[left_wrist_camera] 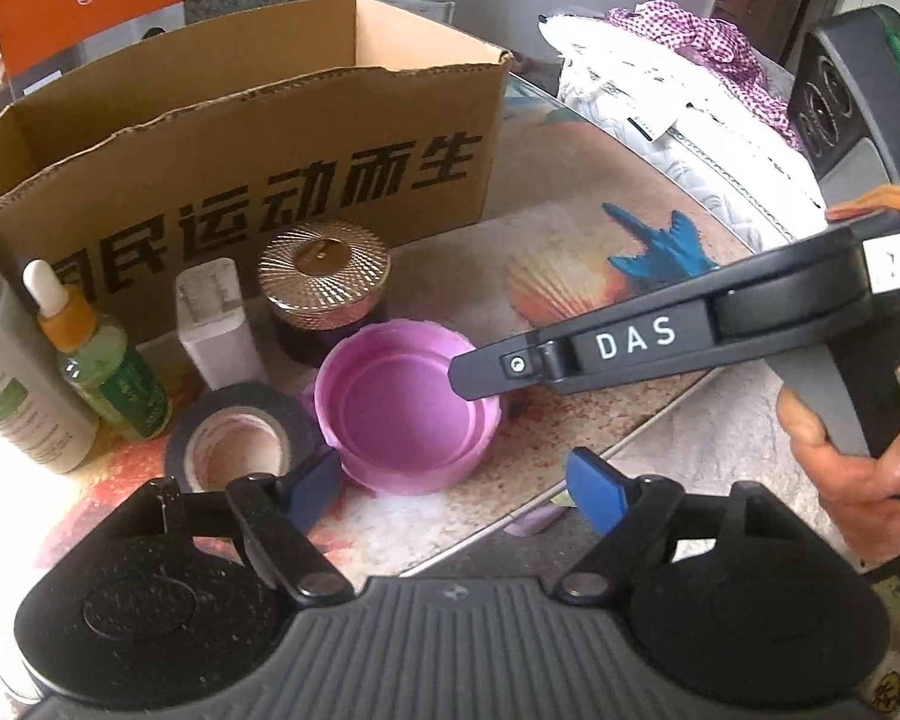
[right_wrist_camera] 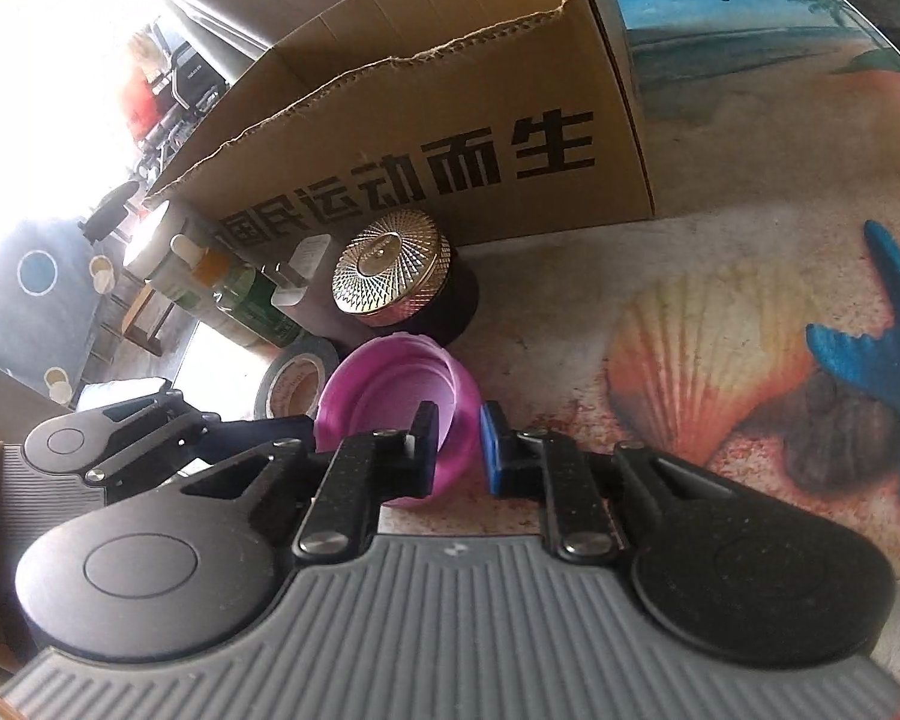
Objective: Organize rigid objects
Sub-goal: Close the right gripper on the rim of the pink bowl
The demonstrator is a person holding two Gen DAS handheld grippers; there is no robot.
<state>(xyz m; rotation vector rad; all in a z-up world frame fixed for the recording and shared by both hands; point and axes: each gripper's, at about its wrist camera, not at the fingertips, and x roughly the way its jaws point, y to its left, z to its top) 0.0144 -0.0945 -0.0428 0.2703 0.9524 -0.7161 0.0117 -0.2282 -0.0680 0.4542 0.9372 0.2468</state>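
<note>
On the table (left_wrist_camera: 630,420), which has a printed beach picture with a shell and a blue starfish, a pink lid (left_wrist_camera: 402,414) lies with its hollow side up, near the front edge. The right gripper (right_wrist_camera: 459,450) is closed narrowly on the right wall of this pink lid (right_wrist_camera: 390,396): one finger is inside the hollow and the blue pad (right_wrist_camera: 495,450) is outside, both pressing on the rim. In the left wrist view the right gripper (left_wrist_camera: 468,375) comes from the right side, its dark tip lying over the lid's rim, and a hand (left_wrist_camera: 858,468) holds its handle. The left gripper (left_wrist_camera: 456,489) stands wide, with nothing between its fingers; its left pad (left_wrist_camera: 315,489) is just beside the near left edge of the lid, but I cannot tell if it touches. Directly left of the lid lies a roll of black tape (left_wrist_camera: 240,444), flat and touching or almost touching it. Behind the lid stands a dark jar with a gold patterned cover (left_wrist_camera: 324,294). Left of the jar there is a white charger plug (left_wrist_camera: 216,324), then a green dropper bottle (left_wrist_camera: 108,378) and a white tube (left_wrist_camera: 12,384), all upright. Farther back stands an open cardboard box (left_wrist_camera: 258,168) with black printed characters on its front wall.
</note>
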